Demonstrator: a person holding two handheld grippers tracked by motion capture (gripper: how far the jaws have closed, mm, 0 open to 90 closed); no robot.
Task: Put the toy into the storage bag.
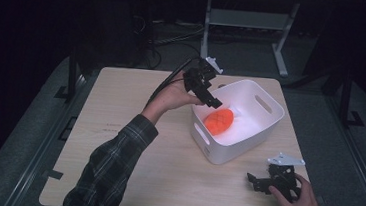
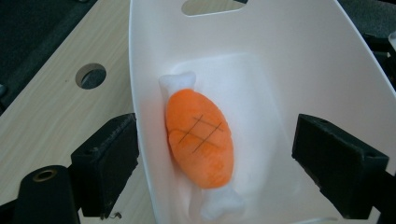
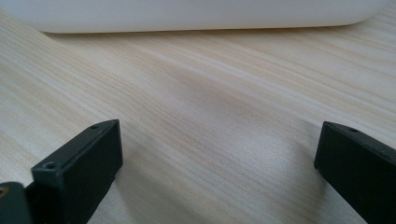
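1. I am seeing the left gripper [image 1: 210,96] hanging over the near-left rim of the white bin [image 1: 264,126], tilted downward toward its inside.
2. Its jaws are standing wide apart and are holding nothing. In the left gripper view one jaw is sitting outside the bin wall, over the bench [image 2: 42,107], and the other jaw is sitting over the inside of the bin [image 2: 289,60].
3. The orange plush toy [image 2: 200,137], with a white bone end on each side, is lying on the bin floor, close against the left wall, between the two jaws but below them. The jaws are not touching it.
4. In the high view the toy [image 1: 219,120] is showing in the left half of the bin.
5. The right gripper [image 1: 255,182] is resting low on the bench [image 1: 165,171], near the front right corner, well apart from the toy.
6. Its jaws are also standing wide and empty, with bare wood [image 3: 219,116] between them and the bin wall [image 3: 196,14] just ahead.
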